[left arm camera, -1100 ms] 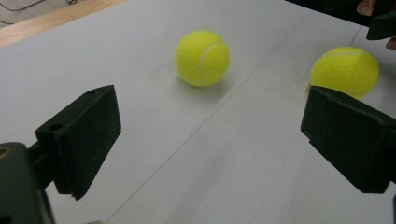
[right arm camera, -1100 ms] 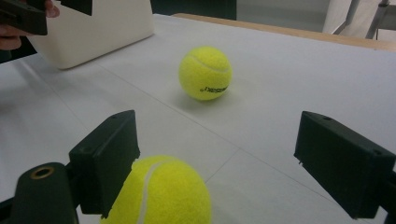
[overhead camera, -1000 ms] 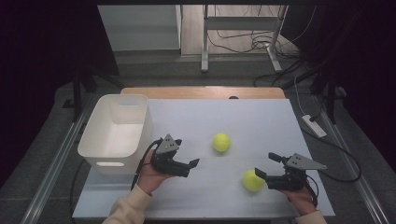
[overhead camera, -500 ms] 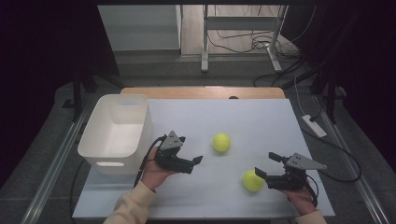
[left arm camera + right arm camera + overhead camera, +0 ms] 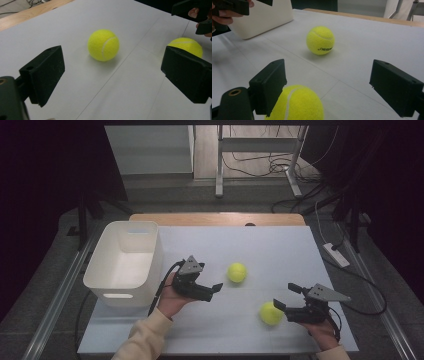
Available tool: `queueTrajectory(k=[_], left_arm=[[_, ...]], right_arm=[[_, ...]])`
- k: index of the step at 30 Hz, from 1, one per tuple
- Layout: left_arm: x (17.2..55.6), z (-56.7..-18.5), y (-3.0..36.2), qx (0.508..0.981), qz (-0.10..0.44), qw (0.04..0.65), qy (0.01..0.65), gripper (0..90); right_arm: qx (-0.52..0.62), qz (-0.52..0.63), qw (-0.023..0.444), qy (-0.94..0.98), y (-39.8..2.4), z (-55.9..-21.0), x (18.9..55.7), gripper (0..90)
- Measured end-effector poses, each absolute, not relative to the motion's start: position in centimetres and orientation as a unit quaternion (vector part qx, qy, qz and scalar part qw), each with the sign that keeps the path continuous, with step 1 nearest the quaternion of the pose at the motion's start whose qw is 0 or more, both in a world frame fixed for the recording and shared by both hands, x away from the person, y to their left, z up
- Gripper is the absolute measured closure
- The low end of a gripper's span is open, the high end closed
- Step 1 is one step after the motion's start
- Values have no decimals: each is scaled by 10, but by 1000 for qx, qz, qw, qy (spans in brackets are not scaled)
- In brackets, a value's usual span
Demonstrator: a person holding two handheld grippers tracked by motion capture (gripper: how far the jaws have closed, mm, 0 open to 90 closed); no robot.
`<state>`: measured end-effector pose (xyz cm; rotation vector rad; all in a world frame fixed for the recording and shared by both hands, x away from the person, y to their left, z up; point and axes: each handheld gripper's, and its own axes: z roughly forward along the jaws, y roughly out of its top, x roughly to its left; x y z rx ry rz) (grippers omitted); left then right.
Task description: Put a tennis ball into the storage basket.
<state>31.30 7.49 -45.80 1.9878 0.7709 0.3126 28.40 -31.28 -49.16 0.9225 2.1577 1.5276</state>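
Your left tongs [image 5: 216, 287] and right tongs [image 5: 286, 296] gape wide, empty, facing 2 tennis balls [image 5: 237, 272] on the counter [image 5: 280, 250].

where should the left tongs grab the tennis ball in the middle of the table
Grip the middle tennis ball across its widest part, coming level from the white bin side. It's round and sits free, and the open left tongs already face it.

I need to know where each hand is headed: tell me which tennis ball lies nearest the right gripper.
The tennis ball at the table's near edge, just left of the open right gripper. The other ball lies farther up, nearer the left gripper.
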Motion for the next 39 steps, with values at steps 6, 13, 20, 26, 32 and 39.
queueTrajectory(k=[6, 13, 20, 26, 32, 39], left_arm=[[318, -456, 69, 816, 121, 471, 314, 52], [324, -453, 64, 816, 119, 469, 317, 32], [330, -449, 60, 812, 120, 470, 324, 32], [334, -446, 55, 814, 130, 465, 322, 28], [337, -445, 48, 820, 132, 461, 313, 29], [345, -445, 39, 825, 124, 456, 311, 30]], right_arm=[[328, 536, 168, 759, -313, -492, 285, 135], [327, 537, 167, 760, -313, -492, 284, 135], [326, 536, 166, 761, -313, -492, 284, 135], [328, 539, 166, 758, -313, -492, 284, 134], [327, 537, 166, 760, -313, -492, 284, 135], [326, 535, 165, 761, -313, -492, 285, 134]])
